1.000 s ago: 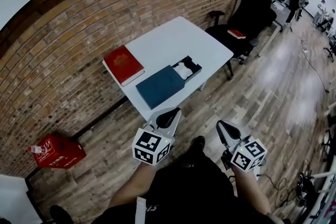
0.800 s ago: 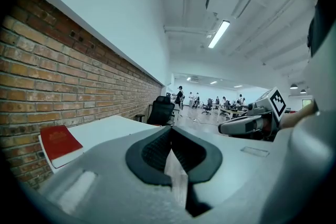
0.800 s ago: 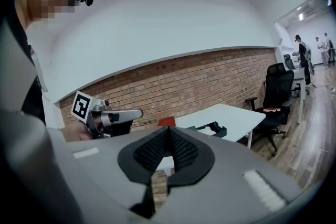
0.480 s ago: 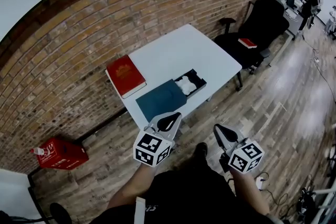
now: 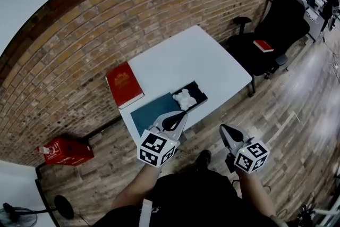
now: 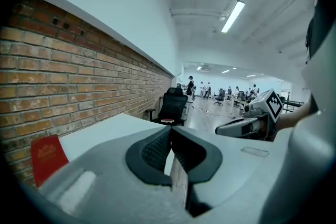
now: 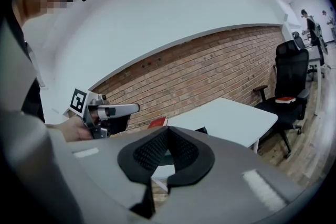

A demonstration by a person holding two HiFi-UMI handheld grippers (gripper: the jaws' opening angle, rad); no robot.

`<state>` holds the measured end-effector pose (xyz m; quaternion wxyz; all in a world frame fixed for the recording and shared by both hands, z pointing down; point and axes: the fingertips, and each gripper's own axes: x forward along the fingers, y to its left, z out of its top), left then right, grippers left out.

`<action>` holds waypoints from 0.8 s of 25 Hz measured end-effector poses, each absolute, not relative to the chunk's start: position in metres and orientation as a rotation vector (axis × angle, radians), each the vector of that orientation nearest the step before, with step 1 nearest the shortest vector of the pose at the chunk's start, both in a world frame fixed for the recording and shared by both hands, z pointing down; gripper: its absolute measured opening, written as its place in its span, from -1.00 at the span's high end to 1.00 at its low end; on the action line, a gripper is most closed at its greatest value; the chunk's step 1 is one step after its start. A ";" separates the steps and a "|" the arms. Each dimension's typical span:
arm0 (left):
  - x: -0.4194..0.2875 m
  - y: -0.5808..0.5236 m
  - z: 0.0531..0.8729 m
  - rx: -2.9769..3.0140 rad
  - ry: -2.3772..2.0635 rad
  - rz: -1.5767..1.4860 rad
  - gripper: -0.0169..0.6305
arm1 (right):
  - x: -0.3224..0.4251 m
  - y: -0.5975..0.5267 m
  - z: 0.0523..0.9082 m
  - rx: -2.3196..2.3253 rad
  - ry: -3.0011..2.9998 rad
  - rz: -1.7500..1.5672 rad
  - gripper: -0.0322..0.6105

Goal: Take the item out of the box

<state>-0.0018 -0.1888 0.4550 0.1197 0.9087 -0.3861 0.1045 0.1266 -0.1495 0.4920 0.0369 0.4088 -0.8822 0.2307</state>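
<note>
A dark open box [image 5: 195, 94] lies at the near edge of the white table [image 5: 186, 61], with a white crumpled item [image 5: 184, 98] in it. Its blue lid [image 5: 153, 113] lies flat on the table to the left of it. My left gripper [image 5: 178, 118] is shut and empty, held in the air just short of the table's near edge, in front of the lid. My right gripper [image 5: 224, 128] hangs over the wooden floor to the right, also shut with nothing in it. Both sets of jaws [image 6: 169, 132] [image 7: 167, 131] meet at their tips in the gripper views.
A red book [image 5: 124, 84] lies at the table's left end by the brick wall. A black office chair [image 5: 276, 32] with a red book [image 5: 263, 45] on its seat stands to the right. A red box [image 5: 66, 152] sits on the floor at left. People stand far off [image 6: 191, 85].
The view has come nearer to the table: the box and lid now lie just beyond my left gripper's tip. Both grippers keep their stance, shut.
</note>
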 end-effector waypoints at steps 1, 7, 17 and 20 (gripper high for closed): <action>0.000 -0.195 0.456 2.639 -1.146 0.310 0.93 | 0.128 -0.158 0.492 1.228 -2.718 0.711 0.90; 0.014 -0.223 0.458 2.566 -1.233 0.331 0.93 | 0.134 -0.194 0.492 1.069 -2.774 0.730 0.90; 0.009 -0.249 0.474 2.529 -1.309 0.407 0.93 | 0.135 -0.226 0.495 1.020 -2.798 0.760 0.90; 0.004 -0.258 0.479 2.548 -1.304 0.431 0.93 | 0.126 -0.233 0.496 1.002 -2.795 0.765 0.90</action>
